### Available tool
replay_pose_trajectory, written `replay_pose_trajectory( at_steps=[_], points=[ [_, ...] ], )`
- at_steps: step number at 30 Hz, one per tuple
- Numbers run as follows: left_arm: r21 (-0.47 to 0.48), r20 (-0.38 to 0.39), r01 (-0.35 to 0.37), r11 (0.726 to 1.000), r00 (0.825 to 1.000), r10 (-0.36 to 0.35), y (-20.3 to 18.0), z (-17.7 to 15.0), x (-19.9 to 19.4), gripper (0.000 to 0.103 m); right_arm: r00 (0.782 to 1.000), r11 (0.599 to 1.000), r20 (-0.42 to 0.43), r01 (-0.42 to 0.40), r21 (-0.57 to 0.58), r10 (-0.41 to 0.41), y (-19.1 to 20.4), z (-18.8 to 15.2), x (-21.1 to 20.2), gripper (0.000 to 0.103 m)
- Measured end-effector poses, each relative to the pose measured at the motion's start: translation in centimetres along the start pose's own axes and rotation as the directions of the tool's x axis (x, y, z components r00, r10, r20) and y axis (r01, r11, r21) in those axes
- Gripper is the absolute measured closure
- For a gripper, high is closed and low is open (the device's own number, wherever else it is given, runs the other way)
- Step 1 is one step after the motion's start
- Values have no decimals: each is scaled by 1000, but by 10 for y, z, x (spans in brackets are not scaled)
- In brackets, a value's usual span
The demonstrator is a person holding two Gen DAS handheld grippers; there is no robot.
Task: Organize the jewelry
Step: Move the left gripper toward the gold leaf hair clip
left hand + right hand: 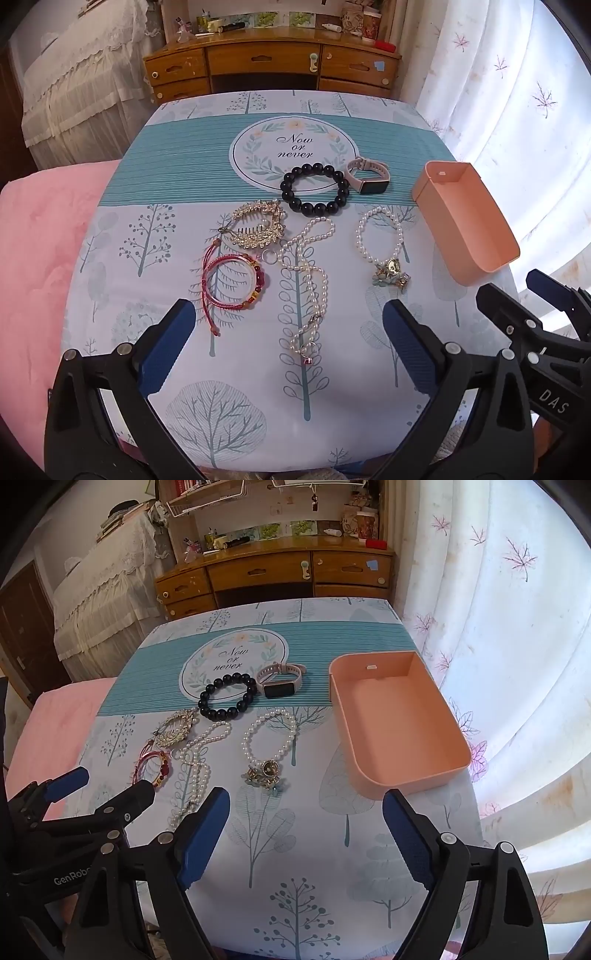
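Both tools held wide open, nothing gripped: left tool [288,328], right tool [306,823]. Jewelry lies loose on the surface [295,849]; peach tray [454,734] sits empty at right. Pearl bracelet [269,734] is best pinched at the charm cluster, lifted clear, then released in the tray.

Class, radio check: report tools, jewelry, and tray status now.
Both tools open, left and right, holding nothing. Six jewelry pieces on tablecloth; pink tray empty. Path clear.
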State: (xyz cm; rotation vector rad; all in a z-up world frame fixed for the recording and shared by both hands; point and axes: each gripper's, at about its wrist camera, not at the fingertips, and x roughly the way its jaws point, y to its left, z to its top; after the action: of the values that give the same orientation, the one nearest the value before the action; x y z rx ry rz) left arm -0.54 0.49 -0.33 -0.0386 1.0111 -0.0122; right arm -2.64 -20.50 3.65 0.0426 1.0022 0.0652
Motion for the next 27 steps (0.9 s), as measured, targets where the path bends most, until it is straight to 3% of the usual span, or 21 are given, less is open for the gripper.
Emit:
replay_pose_trajectory(
  at_steps=[16, 27],
  points=[
    [-17, 13, -7, 1000, 1000, 7, 10, 2, -1, 2, 1000, 1000, -1, 1, 9, -1, 3, -2, 2, 16],
    [-40, 0, -3, 999, 1000, 3, 20, 4, 6, 2, 1000, 1000, -29, -11, -9, 10, 12, 2, 17, 24]
  ],
)
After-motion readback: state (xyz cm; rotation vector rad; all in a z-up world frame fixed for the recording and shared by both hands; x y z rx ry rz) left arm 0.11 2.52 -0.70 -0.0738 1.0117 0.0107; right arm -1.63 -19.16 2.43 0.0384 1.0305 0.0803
